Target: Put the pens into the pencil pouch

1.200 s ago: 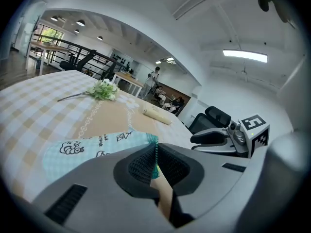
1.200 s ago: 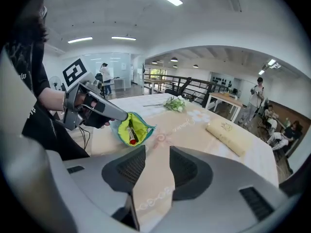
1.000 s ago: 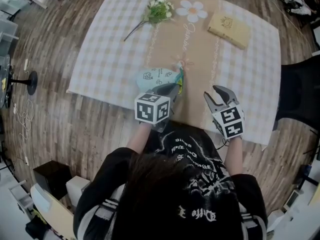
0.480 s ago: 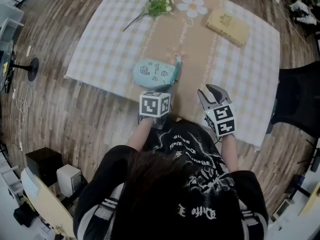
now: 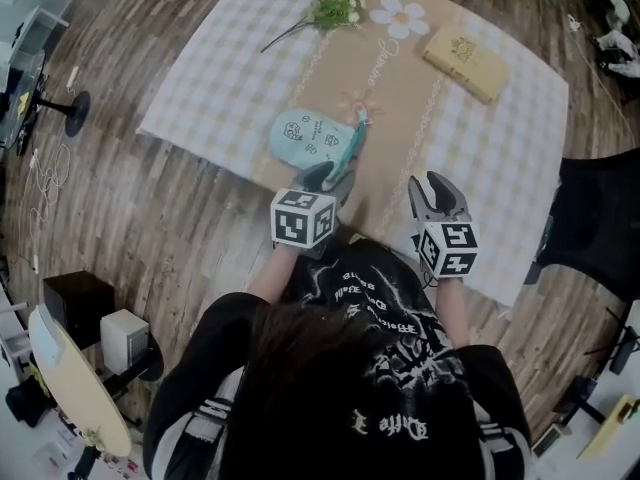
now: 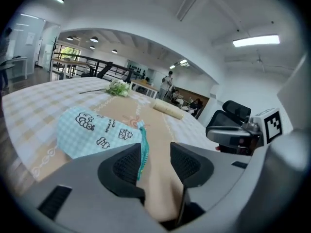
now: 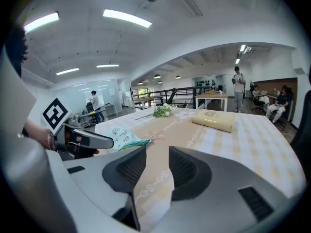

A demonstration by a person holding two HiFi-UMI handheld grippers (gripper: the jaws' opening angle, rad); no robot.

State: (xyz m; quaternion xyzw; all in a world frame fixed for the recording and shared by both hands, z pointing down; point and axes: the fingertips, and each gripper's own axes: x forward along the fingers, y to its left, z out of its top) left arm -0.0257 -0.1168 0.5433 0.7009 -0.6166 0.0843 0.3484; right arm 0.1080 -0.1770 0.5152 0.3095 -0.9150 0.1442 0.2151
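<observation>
Pale-blue pencil pouch (image 5: 305, 138) lies crosswise — teal zip edge (image 5: 348, 153) facing right.

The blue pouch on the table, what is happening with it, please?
A person is at the table with a gripper in each hand. The left claw has just been opening; the teal zipper edge of the pencil pouch lies beside its pads, not gripped. The right claw is open and empty over the table. The pouch lies flat and no pen is in view, so the pens may be inside already.
</observation>
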